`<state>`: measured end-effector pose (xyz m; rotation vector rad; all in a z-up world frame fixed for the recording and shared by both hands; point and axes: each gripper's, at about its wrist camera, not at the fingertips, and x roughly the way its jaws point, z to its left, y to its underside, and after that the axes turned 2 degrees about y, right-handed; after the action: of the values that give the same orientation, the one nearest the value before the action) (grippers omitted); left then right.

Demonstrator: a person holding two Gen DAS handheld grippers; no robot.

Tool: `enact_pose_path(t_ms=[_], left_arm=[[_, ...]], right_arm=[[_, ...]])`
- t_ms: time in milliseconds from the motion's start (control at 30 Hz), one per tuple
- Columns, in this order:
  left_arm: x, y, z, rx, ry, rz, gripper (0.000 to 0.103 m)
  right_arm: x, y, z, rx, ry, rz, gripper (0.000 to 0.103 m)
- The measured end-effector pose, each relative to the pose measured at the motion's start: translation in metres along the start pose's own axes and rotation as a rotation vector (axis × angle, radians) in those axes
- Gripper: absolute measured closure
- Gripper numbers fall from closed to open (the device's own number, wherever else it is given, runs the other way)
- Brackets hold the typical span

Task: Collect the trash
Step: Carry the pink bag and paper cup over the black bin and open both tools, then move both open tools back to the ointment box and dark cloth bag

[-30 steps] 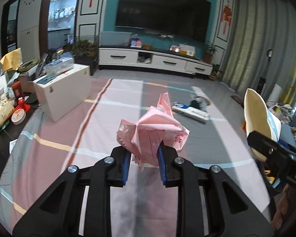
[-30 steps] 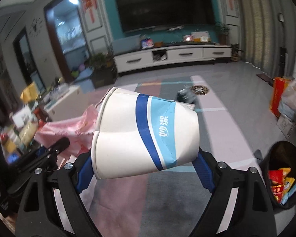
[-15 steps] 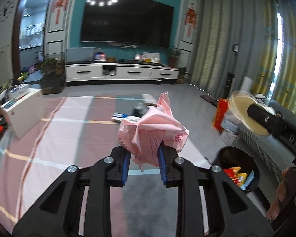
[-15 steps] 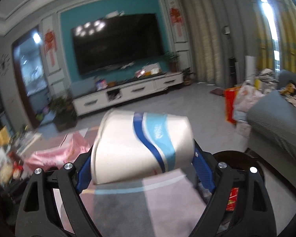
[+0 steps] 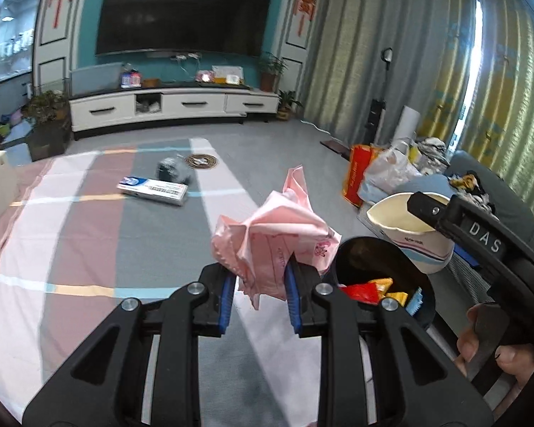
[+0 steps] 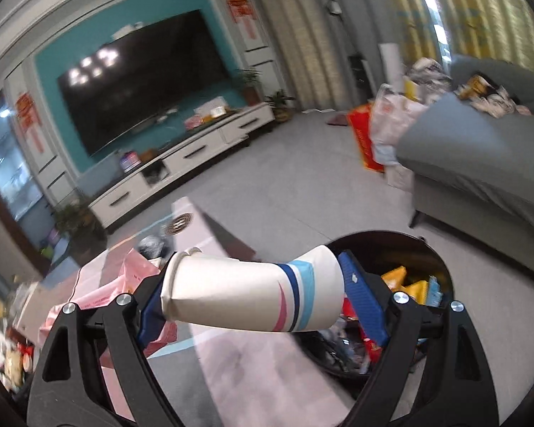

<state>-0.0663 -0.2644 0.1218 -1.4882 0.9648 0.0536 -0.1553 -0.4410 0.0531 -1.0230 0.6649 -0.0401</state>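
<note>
My left gripper (image 5: 260, 284) is shut on a crumpled pink plastic bag (image 5: 274, 238), held just left of a black trash bin (image 5: 384, 277) with colourful wrappers inside. My right gripper (image 6: 252, 295) is shut on a white paper cup (image 6: 245, 299) with blue and pink stripes, lying sideways between the jaws over the bin's (image 6: 434, 267) near left edge. The cup (image 5: 413, 231) and right gripper also show in the left wrist view, above the bin. The pink bag (image 6: 99, 284) shows at the left in the right wrist view.
A toothpaste box (image 5: 153, 189) and a dark crumpled bag (image 5: 172, 170) lie on the striped rug (image 5: 71, 249). A grey sofa (image 6: 480, 163) stands right of the bin, with bags (image 5: 384, 174) beside it. A white TV cabinet (image 5: 174, 106) lines the far wall.
Both grippers have swung right toward the bin, which now sits close below them. The right gripper has tilted, and the cup now hangs over the bin's edge.
</note>
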Motion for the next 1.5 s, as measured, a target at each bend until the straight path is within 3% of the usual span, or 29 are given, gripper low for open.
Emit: enact_pose_path(t_ms=[233, 400, 667, 767, 833, 900, 967, 1067, 1167, 1367, 1500], left_arm=[[0.037, 0.002, -0.036, 0.016, 0.146, 0.048, 0.077], [0.07, 0.007, -0.059, -0.01, 0.299, 0.125, 0.077], [0.118, 0.029, -0.095, 0.049, 0.35, 0.234, 0.077], [0.128, 0.035, -0.101, 0.056, 0.341, 0.249, 0.077], [0.132, 0.038, -0.104, 0.058, 0.346, 0.259, 0.07], [0.131, 0.038, -0.104, 0.057, 0.349, 0.252, 0.04], [0.127, 0.038, -0.103, 0.049, 0.339, 0.228, 0.024], [0.121, 0.031, -0.097, 0.045, 0.324, 0.206, 0.012], [0.117, 0.023, -0.083, 0.018, 0.282, 0.179, 0.006], [0.116, 0.005, -0.04, -0.079, 0.204, 0.171, 0.003], [0.118, -0.013, -0.006, -0.11, 0.063, 0.141, 0.003]], right_arm=[[0.003, 0.0, -0.056, 0.151, 0.147, -0.003, 0.018], [0.008, 0.004, -0.082, 0.224, 0.222, 0.023, 0.018], [0.032, 0.008, -0.106, 0.287, 0.267, 0.081, 0.018], [0.04, 0.011, -0.112, 0.291, 0.299, 0.101, 0.018], [0.043, 0.012, -0.115, 0.298, 0.306, 0.112, 0.018], [0.047, 0.014, -0.118, 0.306, 0.31, 0.126, 0.018], [0.051, 0.013, -0.119, 0.305, 0.327, 0.146, 0.018], [0.053, 0.014, -0.117, 0.291, 0.353, 0.158, 0.017], [0.05, 0.013, -0.115, 0.287, 0.354, 0.149, 0.011], [0.048, 0.011, -0.109, 0.259, 0.374, 0.145, 0.011], [0.046, 0.01, -0.104, 0.248, 0.39, 0.142, 0.011]])
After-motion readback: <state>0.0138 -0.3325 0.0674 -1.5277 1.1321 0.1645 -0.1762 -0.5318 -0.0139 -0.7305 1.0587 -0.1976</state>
